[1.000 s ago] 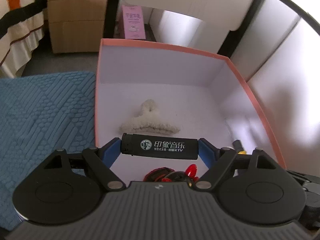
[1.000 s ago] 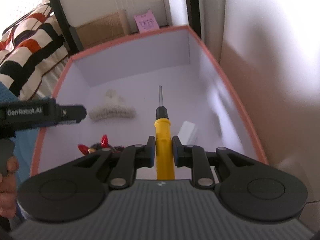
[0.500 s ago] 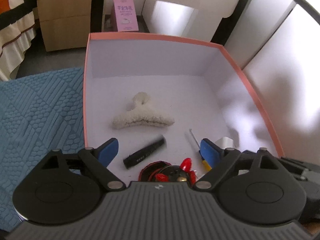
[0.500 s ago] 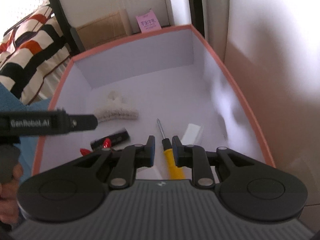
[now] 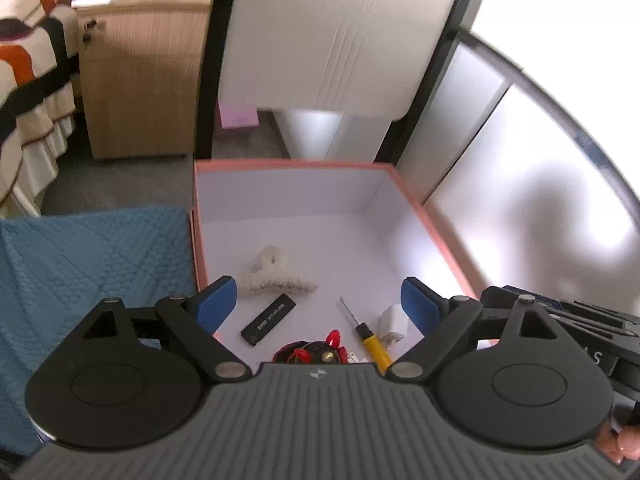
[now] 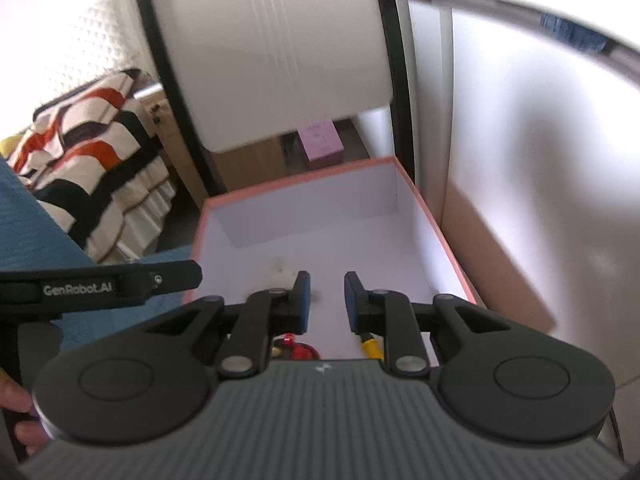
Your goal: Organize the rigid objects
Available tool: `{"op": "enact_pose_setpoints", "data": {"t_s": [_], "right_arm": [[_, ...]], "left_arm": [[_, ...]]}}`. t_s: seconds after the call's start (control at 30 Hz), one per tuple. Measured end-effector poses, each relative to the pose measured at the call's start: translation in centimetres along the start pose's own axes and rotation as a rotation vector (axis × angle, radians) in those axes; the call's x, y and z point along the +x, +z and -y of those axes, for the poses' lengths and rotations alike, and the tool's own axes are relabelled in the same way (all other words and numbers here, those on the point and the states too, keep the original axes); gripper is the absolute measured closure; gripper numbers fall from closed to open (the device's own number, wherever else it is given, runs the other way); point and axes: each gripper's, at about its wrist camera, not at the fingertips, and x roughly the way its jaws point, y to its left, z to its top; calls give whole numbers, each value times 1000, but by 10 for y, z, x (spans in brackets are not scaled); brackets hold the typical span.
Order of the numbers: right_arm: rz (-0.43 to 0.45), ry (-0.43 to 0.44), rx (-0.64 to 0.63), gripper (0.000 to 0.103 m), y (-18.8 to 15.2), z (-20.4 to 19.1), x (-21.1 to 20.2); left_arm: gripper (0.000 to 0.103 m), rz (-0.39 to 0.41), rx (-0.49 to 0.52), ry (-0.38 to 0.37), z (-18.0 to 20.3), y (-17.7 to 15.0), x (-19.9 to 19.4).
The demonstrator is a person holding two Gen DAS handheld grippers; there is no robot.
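Box holds screwdriver; left tool, right tool spread, empty.

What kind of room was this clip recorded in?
Most likely a bedroom at home. A bed with a striped orange, black and cream blanket stands at the left, with a light wooden bedside cabinet next to it. The pink-rimmed box sits on the floor or a low surface.

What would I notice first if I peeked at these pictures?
Probably the big pink-edged box, open and white inside. On its floor lie a fluffy cream hair clip, a black lighter and a yellow screwdriver. Both the left gripper and the right gripper hang open and empty above it.
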Motion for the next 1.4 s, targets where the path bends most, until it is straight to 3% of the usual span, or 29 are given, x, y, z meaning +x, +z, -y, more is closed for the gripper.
{"op": "enact_pose_setpoints", "data": {"t_s": [0.23, 0.6, 0.87, 1.4], "right_arm": [[68, -20, -10, 81, -9, -26, -55], [79, -21, -6, 81, -50, -59, -107], [71, -32, 8, 81, -74, -63, -127], [67, -48, -16, 81, -97, -69, -131]], "left_arm": [[11, 72, 32, -11, -3, -11, -70], [11, 126, 66, -9, -13, -55, -156], [11, 117, 51, -21, -17, -84, -175], [9, 124, 83, -5, -9, -107, -175]]}}
